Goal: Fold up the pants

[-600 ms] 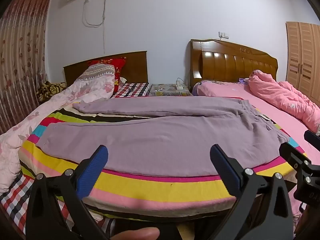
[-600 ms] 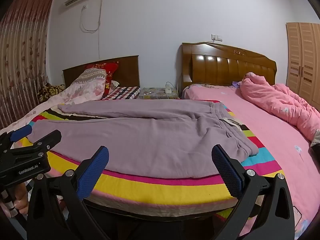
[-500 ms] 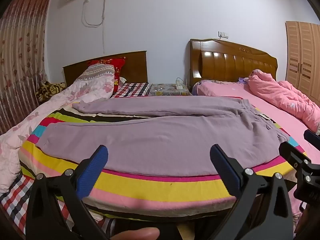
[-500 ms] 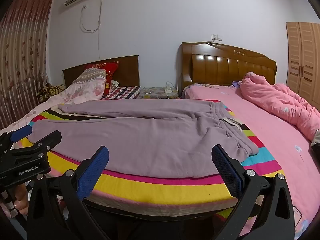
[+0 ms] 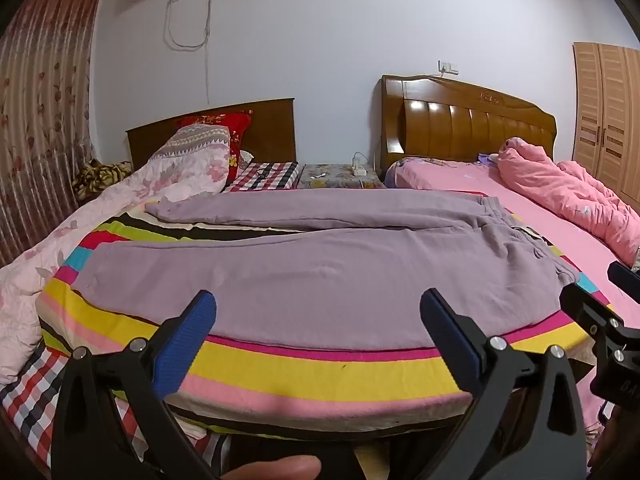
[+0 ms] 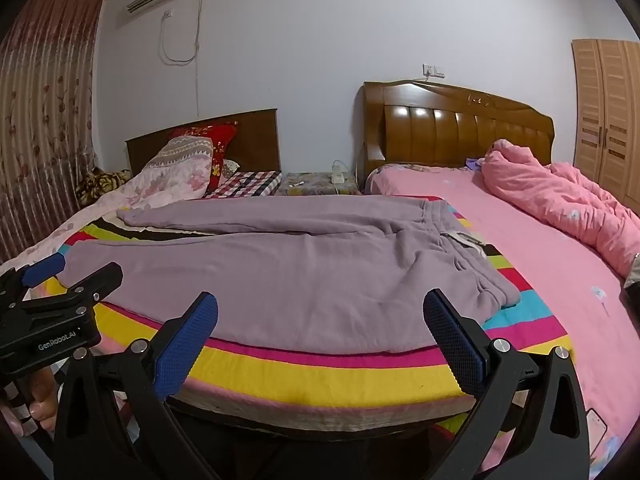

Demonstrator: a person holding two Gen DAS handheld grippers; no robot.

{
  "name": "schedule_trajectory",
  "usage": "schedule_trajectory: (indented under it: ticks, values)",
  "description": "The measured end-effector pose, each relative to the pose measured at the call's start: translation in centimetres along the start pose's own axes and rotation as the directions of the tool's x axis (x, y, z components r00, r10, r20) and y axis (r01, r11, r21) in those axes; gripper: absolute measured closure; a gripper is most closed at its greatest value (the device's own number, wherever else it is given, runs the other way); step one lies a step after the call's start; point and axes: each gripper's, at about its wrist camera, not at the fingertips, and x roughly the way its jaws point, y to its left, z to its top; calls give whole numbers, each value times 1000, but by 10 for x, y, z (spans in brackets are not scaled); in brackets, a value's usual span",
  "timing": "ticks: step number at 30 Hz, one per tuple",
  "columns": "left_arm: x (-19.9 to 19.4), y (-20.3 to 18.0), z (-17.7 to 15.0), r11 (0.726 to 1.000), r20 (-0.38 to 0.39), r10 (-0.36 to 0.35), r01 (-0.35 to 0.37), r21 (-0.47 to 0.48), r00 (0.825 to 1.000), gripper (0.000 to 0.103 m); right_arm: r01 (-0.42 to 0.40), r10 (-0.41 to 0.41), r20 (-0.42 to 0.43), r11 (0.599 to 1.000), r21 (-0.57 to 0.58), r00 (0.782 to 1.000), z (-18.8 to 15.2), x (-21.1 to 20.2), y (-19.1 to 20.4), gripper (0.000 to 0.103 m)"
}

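Pants are plain mauve; the blanket is striped yellow, pink, magenta, black; the quilt is pink; gripper pads are blue.

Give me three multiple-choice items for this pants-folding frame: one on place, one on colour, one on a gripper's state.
1. Where do the pants lie?
A. on the striped blanket
B. on the pink bed
C. on the floor

2. What colour are the pants?
A. green
B. purple
C. white

3. How does the left gripper stand?
A. shut on the pants
B. shut on nothing
C. open, holding nothing

Key:
1 A, they are spread flat over the striped blanket.
2 B, the cloth is a dull purple in both views.
3 C, its blue pads stand wide apart, short of the cloth.
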Motion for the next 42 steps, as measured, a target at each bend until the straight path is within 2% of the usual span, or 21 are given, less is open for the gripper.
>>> schedule_trajectory:
  ticks: [42]
  values:
    - [7,2,-8,1000,-42,16,-16,1,999,1,-15,16,-26,1000,22,1000,-5,9,-7,4]
